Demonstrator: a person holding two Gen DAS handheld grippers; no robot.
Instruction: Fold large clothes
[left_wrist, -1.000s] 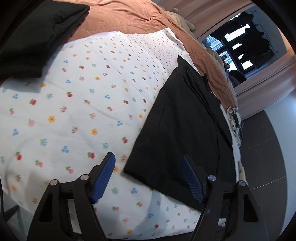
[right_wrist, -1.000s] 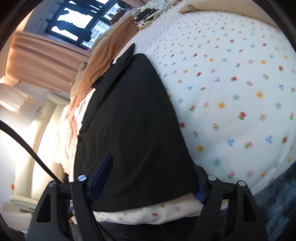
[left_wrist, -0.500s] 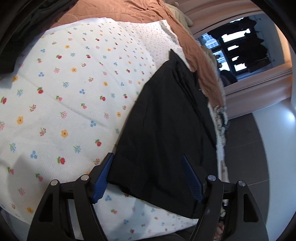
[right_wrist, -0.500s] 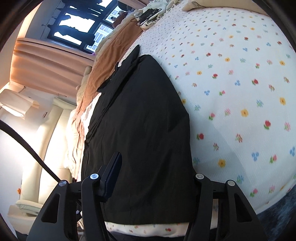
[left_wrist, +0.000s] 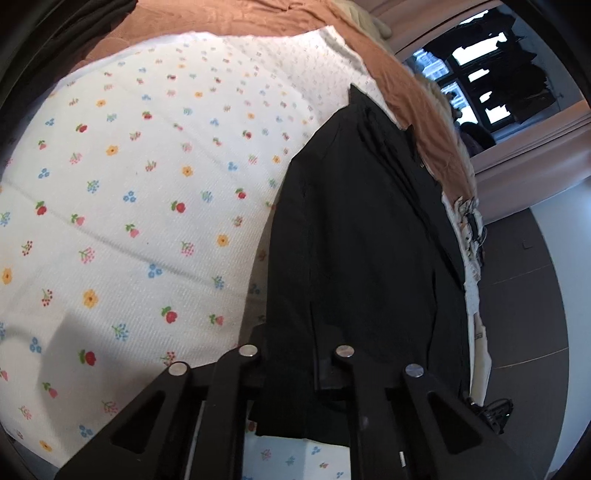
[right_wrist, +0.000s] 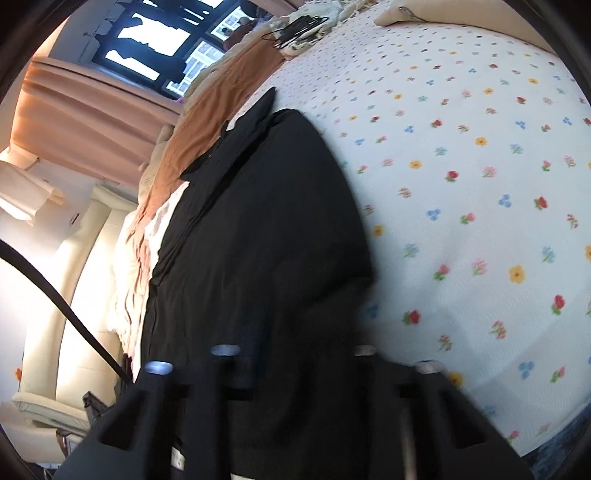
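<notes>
Left wrist view: the left gripper (left_wrist: 291, 354) has just been closing, and its fingers are now clenched on the near edge of the black garment (left_wrist: 362, 236). The cloth is bunched between the fingers and covers their tips, so the pads cannot be seen. From the fingers the garment stretches away in a long, narrow folded shape. It lies on the floral bedsheet (left_wrist: 147, 206), which spreads wide to the left of the fingers. Beyond the far end of the garment there is a brown blanket (left_wrist: 406, 92), and further to the right a window (left_wrist: 487, 62). To the right of the fingers the edge of the bed drops to a dark floor (left_wrist: 524, 295).

Right wrist view: this picture is blurred near the bottom. The right gripper (right_wrist: 291, 362) has also just been closing, and its fingers are grasping the near edge of the same black garment (right_wrist: 258, 229), with cloth gathered between them. The garment runs away from the fingers toward the brown blanket (right_wrist: 207, 122). The floral bedsheet (right_wrist: 461, 184) lies to the right of the fingers. To the left there are a black cable (right_wrist: 55, 295), a cream chair (right_wrist: 85, 266) and peach curtains (right_wrist: 81, 122).
</notes>
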